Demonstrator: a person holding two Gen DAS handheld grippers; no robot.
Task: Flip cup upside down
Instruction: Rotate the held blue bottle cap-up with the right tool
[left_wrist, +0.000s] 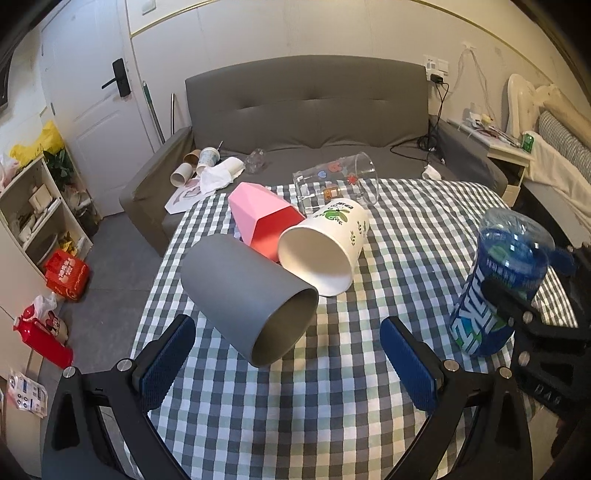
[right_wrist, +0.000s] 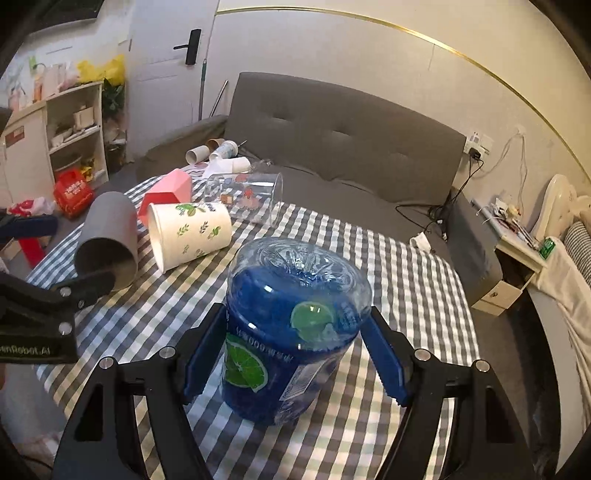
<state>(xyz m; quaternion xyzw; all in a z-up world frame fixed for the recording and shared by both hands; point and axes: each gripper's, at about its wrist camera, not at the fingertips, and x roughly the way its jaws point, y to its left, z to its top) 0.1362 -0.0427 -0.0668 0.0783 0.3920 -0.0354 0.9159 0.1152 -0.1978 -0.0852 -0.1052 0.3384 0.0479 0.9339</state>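
A blue plastic cup (right_wrist: 291, 332) cut from a bottle stands upside down on the checked tablecloth (right_wrist: 399, 273), between the pads of my right gripper (right_wrist: 293, 354). The jaws sit against its sides. It also shows in the left wrist view (left_wrist: 498, 280), held by the right gripper (left_wrist: 513, 310). My left gripper (left_wrist: 288, 354) is open and empty, just in front of a grey cup (left_wrist: 247, 295) lying on its side with its mouth towards me.
A white paper cup (left_wrist: 325, 243), a pink faceted cup (left_wrist: 262, 218) and a clear glass (left_wrist: 336, 181) lie on their sides behind the grey cup. A grey sofa (left_wrist: 306, 107) with paper cups stands behind the table. A shelf (left_wrist: 33, 210) is at the left.
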